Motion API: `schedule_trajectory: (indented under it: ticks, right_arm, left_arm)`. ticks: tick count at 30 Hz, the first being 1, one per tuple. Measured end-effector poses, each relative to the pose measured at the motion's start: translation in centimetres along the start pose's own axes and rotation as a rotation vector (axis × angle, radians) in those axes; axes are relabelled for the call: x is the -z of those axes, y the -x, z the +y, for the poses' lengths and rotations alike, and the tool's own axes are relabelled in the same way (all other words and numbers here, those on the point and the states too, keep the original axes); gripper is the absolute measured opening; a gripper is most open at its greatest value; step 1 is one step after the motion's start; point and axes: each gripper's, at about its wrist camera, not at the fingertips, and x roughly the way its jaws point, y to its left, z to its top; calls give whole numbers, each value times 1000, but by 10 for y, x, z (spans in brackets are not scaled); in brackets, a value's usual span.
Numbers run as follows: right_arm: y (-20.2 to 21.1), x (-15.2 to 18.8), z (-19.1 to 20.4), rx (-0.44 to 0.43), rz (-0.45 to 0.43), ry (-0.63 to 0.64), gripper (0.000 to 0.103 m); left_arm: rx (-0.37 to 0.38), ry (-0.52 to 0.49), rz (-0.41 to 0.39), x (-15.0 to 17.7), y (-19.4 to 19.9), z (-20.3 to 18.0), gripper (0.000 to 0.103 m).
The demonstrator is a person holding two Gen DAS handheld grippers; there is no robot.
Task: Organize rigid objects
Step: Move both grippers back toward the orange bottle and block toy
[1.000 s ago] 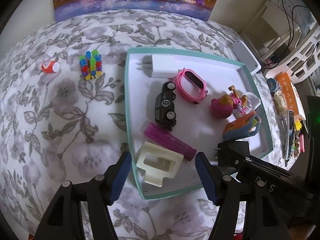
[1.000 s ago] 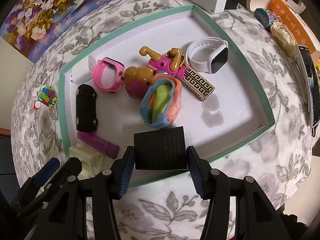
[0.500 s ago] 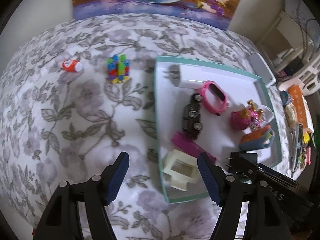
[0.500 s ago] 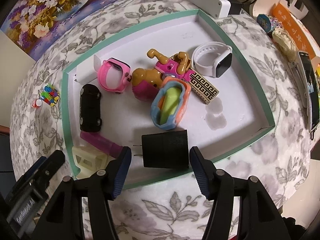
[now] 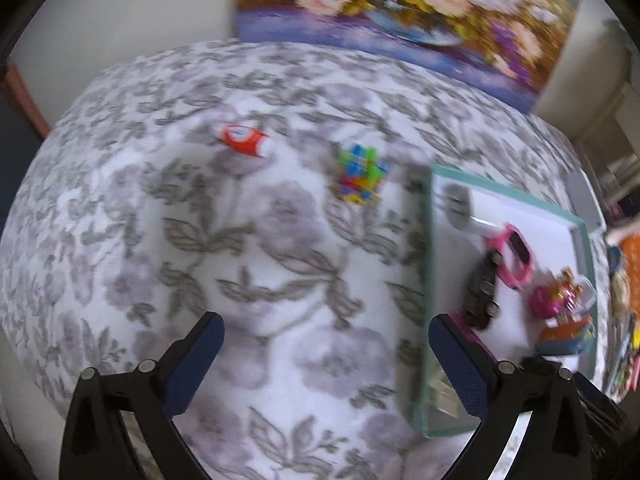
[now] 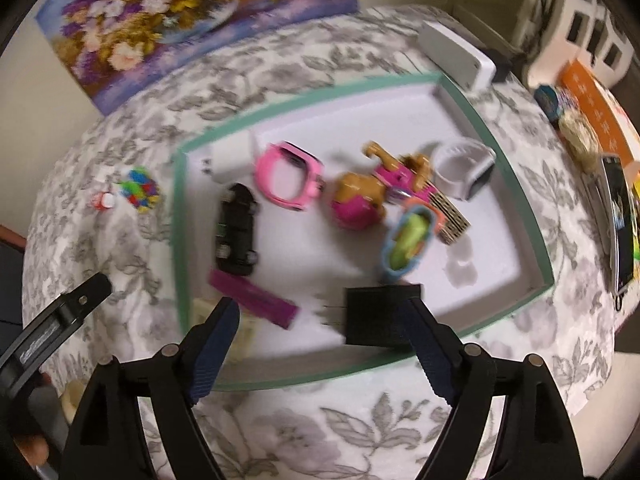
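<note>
The flowered tablecloth (image 5: 280, 280) fills most of the left view. A second ago that view looked down into the tray, with the cream frame between the left tongs' fingers; now it has swung leftward over bare cloth, and the tray has slid to the right edge.

The green-rimmed tray (image 6: 544, 256) holds nearly everything already: a black toy car (image 6: 237, 232), a pink watch (image 6: 290, 176), a toy dog (image 6: 360, 196), a white watch (image 6: 464, 168), a purple stick (image 6: 256, 300) and a white charger (image 5: 468, 208).

The black plug (image 6: 380, 312) was pinched in the right tongs (image 6: 324, 336) a second ago. Now it lies on the tray floor at the near edge, close to the right-hand pad, and those tongs are spread wide with nothing in them; blur makes it hard to say whether the pad touches the plug. So that item seems delivered.

The left tongs (image 5: 326, 344) are likewise spread and empty, hovering above the cloth.

Two small things are left outside the tray, well apart from it: the block cluster (image 5: 360, 178) and, further left, the little red-and-white bottle (image 5: 246, 140). With the left tongs turned toward them, I judge the blocks, being nearer, the likely next pick, and the job close to finished.
</note>
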Motion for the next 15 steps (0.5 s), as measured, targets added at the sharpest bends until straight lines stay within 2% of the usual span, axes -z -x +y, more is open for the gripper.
schedule_trajectory:
  ticks: [6,15]
  right_arm:
    - [9,3,26,-18,-54,67,85]
    - [0,0,58,-46,-57,106,85]
  left_arm:
    - [-31,107,-29,-9,2,36,103]
    - [-47,204,-40,-21,2,82,103]
